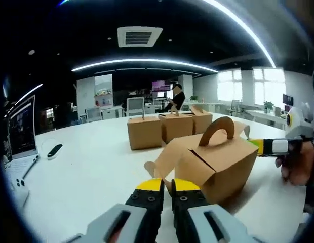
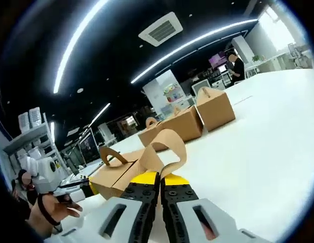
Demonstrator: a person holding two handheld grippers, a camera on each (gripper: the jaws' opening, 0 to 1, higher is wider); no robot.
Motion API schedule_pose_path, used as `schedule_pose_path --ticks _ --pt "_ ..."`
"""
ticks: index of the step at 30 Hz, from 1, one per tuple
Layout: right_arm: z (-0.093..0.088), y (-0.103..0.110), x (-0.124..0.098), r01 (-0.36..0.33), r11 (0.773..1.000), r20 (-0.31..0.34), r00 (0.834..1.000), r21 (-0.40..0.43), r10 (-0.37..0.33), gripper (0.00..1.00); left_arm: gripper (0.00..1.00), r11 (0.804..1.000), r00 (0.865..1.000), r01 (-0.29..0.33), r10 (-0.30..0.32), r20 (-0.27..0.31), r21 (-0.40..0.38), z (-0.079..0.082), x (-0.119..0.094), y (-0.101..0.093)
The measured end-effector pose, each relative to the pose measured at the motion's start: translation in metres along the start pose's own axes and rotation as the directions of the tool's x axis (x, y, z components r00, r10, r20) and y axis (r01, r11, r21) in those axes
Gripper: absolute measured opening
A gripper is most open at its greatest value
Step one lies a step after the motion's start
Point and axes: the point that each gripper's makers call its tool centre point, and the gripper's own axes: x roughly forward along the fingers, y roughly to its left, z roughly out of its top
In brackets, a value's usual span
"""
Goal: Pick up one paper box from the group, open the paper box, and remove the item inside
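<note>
A brown paper box [image 1: 212, 162] with an arched handle lies on the white table [image 1: 91, 172] just ahead of my left gripper [image 1: 167, 185], which is shut on the box's side flap [image 1: 159, 164]. My right gripper [image 1: 259, 146] comes in from the right and holds the box's far side. In the right gripper view, my right gripper [image 2: 160, 179] is shut on the looped handle flap [image 2: 167, 147] of the same box [image 2: 114, 177], while the left gripper [image 2: 90, 188] holds its other end. The box top is partly spread open. What is inside is hidden.
Three more closed paper boxes [image 1: 174, 126] stand in a row behind, also seen as paper boxes [image 2: 215, 109] in the right gripper view. A laptop [image 1: 23, 129] and a small black device [image 1: 54, 150] sit at the left. A person [image 1: 177, 96] sits far back.
</note>
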Motion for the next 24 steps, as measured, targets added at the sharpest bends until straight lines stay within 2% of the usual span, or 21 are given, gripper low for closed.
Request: schedule_pose_path --ticks 7,10,14,19,24 --pt "0.006 -0.001 -0.005 -0.005 1.000 0.018 1.000 0.018 0.005 0.04 0.09 1.000 1.000 -0.014 0.013 0.009 0.005 0.003 -0.006 0.007" --pt "0.013 -0.002 -0.009 -0.006 1.000 0.046 0.999 0.017 0.006 0.05 0.11 0.999 1.000 -0.023 0.022 0.022 0.026 0.006 -0.010 0.011" --pt "0.030 0.001 -0.016 -0.016 1.000 0.098 0.995 0.024 0.014 0.07 0.20 0.999 0.998 -0.037 0.036 0.048 0.013 0.014 -0.021 0.022" --pt "0.051 0.011 -0.024 -0.034 0.999 0.167 0.985 0.003 0.033 0.22 0.30 0.999 0.997 -0.034 0.033 0.071 0.017 0.026 -0.034 0.023" --pt "0.061 0.022 -0.031 -0.048 0.999 0.195 0.980 -0.021 0.051 0.27 0.35 0.999 0.995 -0.015 0.012 0.094 0.034 0.040 -0.042 0.019"
